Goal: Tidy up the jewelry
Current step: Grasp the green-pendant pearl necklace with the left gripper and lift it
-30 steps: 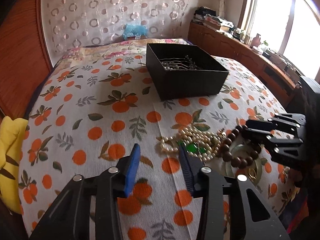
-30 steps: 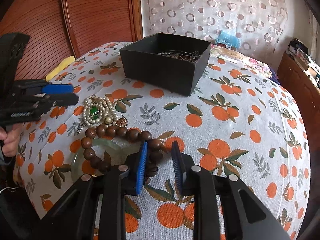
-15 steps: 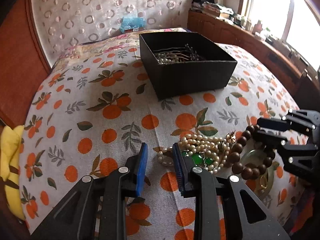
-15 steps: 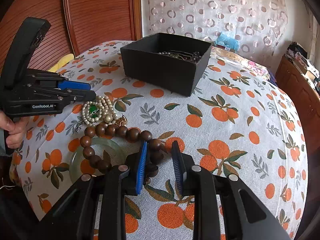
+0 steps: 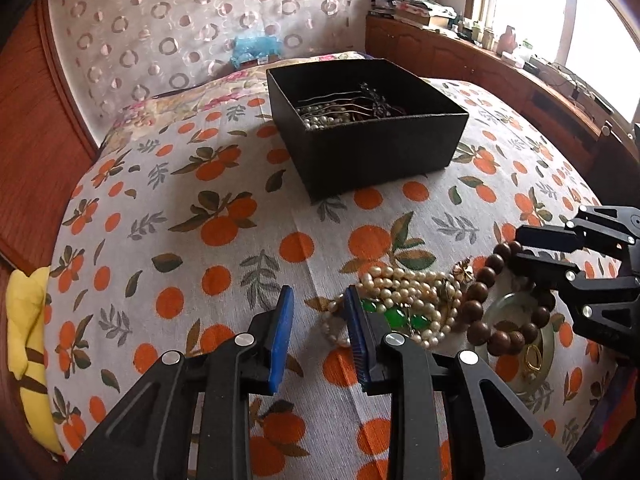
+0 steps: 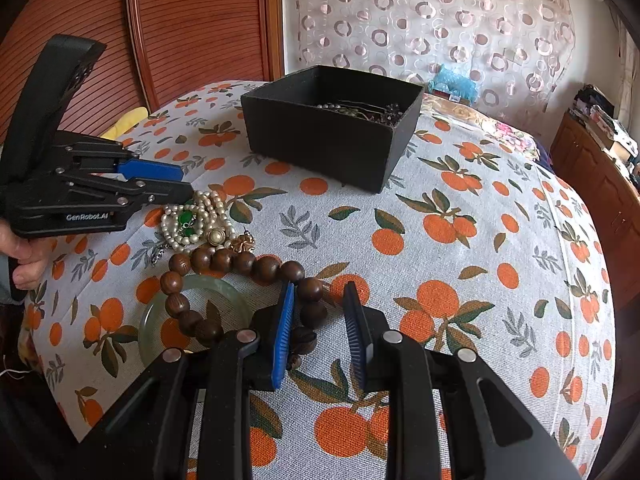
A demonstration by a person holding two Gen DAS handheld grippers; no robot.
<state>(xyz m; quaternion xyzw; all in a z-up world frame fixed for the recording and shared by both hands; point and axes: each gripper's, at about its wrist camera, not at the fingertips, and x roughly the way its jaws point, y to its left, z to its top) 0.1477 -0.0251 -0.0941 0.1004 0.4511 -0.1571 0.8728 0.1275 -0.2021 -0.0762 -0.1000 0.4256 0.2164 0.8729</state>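
A black box [image 5: 384,148] [image 6: 320,144] with pearls and chains inside stands on the orange-print bedspread. Near me lie a pearl necklace with green stones [image 5: 404,300] [image 6: 192,220], a brown wooden bead bracelet [image 5: 484,300] [image 6: 236,264] and a pale green bangle [image 6: 156,316] [image 5: 548,344]. My left gripper [image 5: 316,312] [image 6: 160,184] is open and empty at the left edge of the pearls. My right gripper [image 6: 318,316] [image 5: 536,248] is open, its jaws around the bracelet's near beads.
A small gold flower piece [image 6: 244,242] lies between pearls and bracelet. A yellow cushion [image 5: 28,344] sits at the bed's left edge. A wooden headboard [image 6: 192,28] and a curtain [image 5: 180,20] stand behind; a wooden cabinet [image 5: 500,72] runs along the right.
My left gripper has moved forward and right up to the pearls and narrowed from its wider opening. My right gripper has stayed at the bracelet.
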